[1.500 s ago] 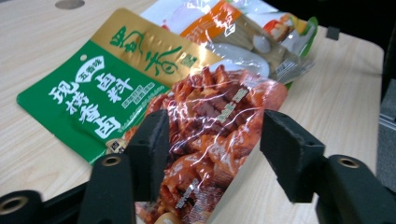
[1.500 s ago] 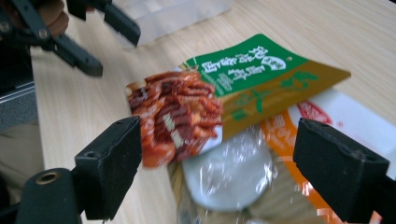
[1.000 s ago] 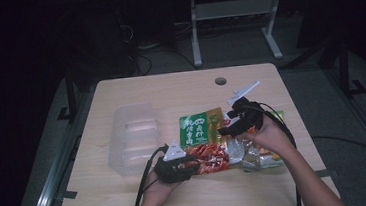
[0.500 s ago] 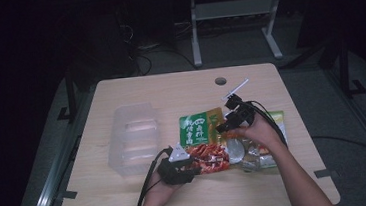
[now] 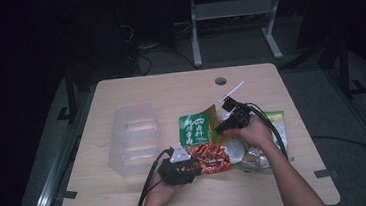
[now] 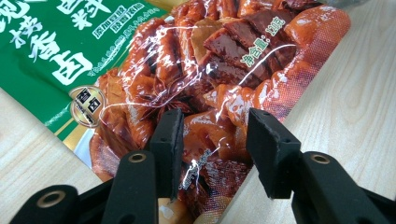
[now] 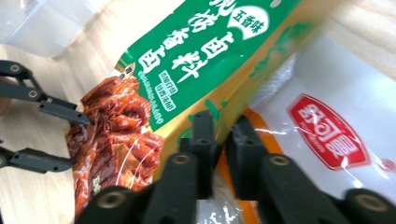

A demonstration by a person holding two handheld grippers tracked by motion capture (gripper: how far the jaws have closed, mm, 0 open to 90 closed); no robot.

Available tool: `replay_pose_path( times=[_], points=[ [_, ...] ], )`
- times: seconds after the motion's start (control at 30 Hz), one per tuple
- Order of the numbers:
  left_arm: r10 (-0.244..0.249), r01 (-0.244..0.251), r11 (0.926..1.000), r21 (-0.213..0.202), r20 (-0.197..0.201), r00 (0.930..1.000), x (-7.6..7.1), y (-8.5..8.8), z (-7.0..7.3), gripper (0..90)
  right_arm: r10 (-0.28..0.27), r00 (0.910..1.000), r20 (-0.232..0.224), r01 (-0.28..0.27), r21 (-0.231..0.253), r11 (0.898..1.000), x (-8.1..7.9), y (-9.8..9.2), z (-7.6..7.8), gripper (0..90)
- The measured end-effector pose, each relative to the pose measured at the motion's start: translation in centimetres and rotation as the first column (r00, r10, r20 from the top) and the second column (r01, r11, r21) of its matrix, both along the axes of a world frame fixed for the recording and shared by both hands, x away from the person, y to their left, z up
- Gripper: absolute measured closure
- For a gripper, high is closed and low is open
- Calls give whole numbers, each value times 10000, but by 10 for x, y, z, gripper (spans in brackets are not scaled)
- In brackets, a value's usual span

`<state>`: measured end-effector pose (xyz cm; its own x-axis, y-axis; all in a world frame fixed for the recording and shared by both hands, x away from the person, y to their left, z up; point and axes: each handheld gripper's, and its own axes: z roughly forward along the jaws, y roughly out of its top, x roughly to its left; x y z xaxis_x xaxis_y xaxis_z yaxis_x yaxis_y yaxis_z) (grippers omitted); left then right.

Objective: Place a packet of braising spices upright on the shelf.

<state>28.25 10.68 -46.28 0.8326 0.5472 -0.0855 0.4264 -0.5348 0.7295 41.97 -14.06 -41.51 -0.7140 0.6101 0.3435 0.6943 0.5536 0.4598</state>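
Green-and-red glossy plastic snack packet [image 5: 201, 139] lying flat on the pale wooden worktop [image 5: 170, 91]; left gripper [image 6: 212, 156] jaws half open astride its red end; right gripper [image 7: 223, 140], jaws just closed, pinching its yellow edge.

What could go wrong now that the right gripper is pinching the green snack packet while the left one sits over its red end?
The right gripper has just been closing on the green packet's thin side edge; so narrow a pinch could slip. The left gripper stands open over the red end, giving no hold. The white packet lies partly under the green one and may drag along.
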Motion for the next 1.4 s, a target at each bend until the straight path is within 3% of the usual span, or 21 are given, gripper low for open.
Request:
replay_pose_path(
  times=[0.07, 0.17, 0.27, 0.3, 0.37, 0.4, 0.6, 0.67, 0.7, 0.9, 0.93, 0.97, 1.0, 1.07, 1.13, 1.17, 1.2, 1.23, 1.27, 1.33, 1.4],
  points=[
    [-13, 13, 10000, -38, -17, 10000, 1, 1, 1, 539, 47, 10000, 55, -47, -4, 10000, -1, 0, 1, 879],
    [304, -300, 9990, -321, 117, 9995, 1, 3, 4, 426, 241, 9994, 264, -243, 42, 9997, -5, -3, 5, 894],
    [601, -584, 9963, -631, 245, 9979, 1, 5, 8, 342, 193, 9982, 570, -246, 928, 9954, -12, -10, 12, 897],
    [601, -584, 9963, -631, 245, 9979, 1, 5, 8, 313, 193, 9982, 570, -246, 928, 9954, -12, -10, 12, 897],
    [937, -902, 9902, -1069, 279, 9952, 2, 6, 10, 285, -16, 9971, 766, -108, 1613, 9868, -19, -15, 19, 898],
    [1060, -1012, 9882, -1151, 368, 9937, 1, 8, 12, 261, 42, 9937, 1120, -230, 1671, 9857, -26, -17, 25, 898],
    [1576, -1513, 9749, -1634, 262, 9872, 1, 10, 14, 209, 257, 9826, 1842, -604, 1851, 9809, -44, -23, 39, 899],
    [1613, -1562, 9720, -1757, 152, 9868, 2, 10, 14, 197, 339, 9763, 2135, -778, 2006, 9766, -51, -26, 45, 899],
    [1665, -1608, 9678, -1935, 134, 9859, 2, 11, 14, 198, 469, 9676, 2479, -1003, 2074, 9731, -59, -29, 51, 899],
    [1918, -1920, 9555, -2242, -226, 9812, 5, 12, 13, 167, 725, 9457, 3170, -1473, 2189, 9646, -79, -35, 63, 899],
    [1918, -1920, 9555, -2242, -226, 9812, 5, 12, 13, 167, 725, 9457, 3170, -1473, 2189, 9646, -79, -35, 63, 899],
    [1947, -1963, 9548, -2230, -294, 9804, 6, 13, 13, 167, 867, 9336, 3477, -1707, 2190, 9607, -84, -38, 66, 899],
    [2017, -2071, 9507, -2309, -474, 9783, 6, 13, 12, 167, 867, 9336, 3477, -1707, 2190, 9607, -84, -38, 66, 899],
    [1843, -1946, 9498, -2452, -643, 9808, 9, 14, 11, 199, 965, 9249, 3677, -1925, 2343, 9529, -91, -40, 70, 899],
    [1656, -1836, 9432, -2768, -875, 9823, 11, 14, 11, 226, 1006, 9228, 3719, -1973, 2318, 9525, -93, -40, 71, 899],
    [1424, -1639, 9419, -2932, -937, 9854, 12, 15, 11, 318, 1031, 9216, 3742, -2052, 2443, 9477, -96, -39, 71, 899],
    [1275, -1556, 9366, -3139, -1084, 9859, 13, 15, 11, 318, 1031, 9216, 3742, -2052, 2443, 9477, -96, -39, 71, 899],
    [1025, -1319, 9361, -3262, -1057, 9891, 14, 16, 11, 369, 1029, 9206, 3767, -2065, 2459, 9471, -97, -39, 70, 899],
    [870, -1099, 9327, -3436, -813, 9929, 12, 16, 13, 520, 1000, 9211, 3763, -2066, 2547, 9447, -99, -39, 69, 899],
    [885, -1101, 9314, -3471, -777, 9930, 11, 16, 14, 546, 987, 9205, 3781, -2092, 2635, 9417, -99, -40, 68, 899],
    [768, -952, 9280, -3602, -651, 9949, 9, 18, 17, 673, 974, 9225, 3735, -2063, 2639, 9422, -101, -40, 66, 899]
  ],
)
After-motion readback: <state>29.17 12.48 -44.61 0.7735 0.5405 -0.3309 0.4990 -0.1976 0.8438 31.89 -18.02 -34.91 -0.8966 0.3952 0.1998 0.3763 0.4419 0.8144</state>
